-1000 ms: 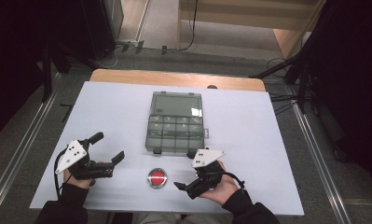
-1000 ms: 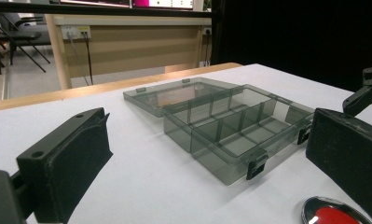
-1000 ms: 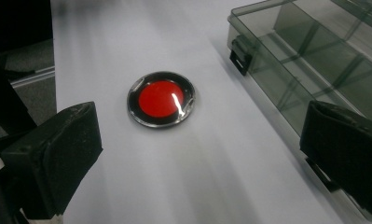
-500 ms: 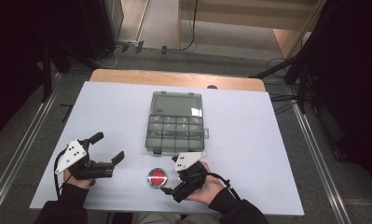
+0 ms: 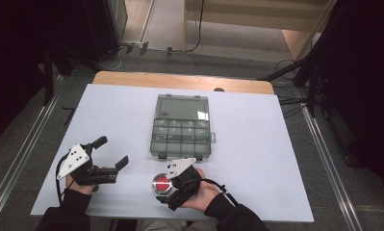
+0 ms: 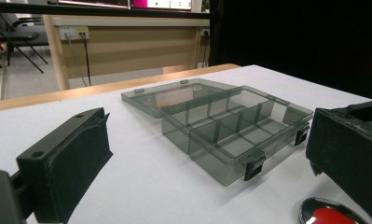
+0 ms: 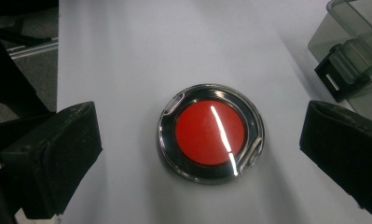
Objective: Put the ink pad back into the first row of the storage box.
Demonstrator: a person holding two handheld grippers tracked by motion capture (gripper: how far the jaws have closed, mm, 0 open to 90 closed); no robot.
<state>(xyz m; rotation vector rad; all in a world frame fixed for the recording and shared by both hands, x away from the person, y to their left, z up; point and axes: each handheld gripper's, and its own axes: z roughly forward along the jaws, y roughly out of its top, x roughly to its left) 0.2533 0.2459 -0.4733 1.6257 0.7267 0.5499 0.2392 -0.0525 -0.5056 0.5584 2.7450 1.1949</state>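
Red button (image 7: 210, 133) sits between your right tongs' (image 7: 200, 154) wide-open jaws, just in front of the box (image 5: 182, 127); your left tongs (image 5: 111, 155) rest open, well left of it.

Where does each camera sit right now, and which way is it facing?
High view: above the person's side, looking forward and down on the white table; both forearms, left gripper, right gripper.
Left gripper view: low along its open jaws, toward the open compartment box.
Right gripper view: straight down between open jaws on the red button.
Shared: both gripper views catch the button and the box's latch.
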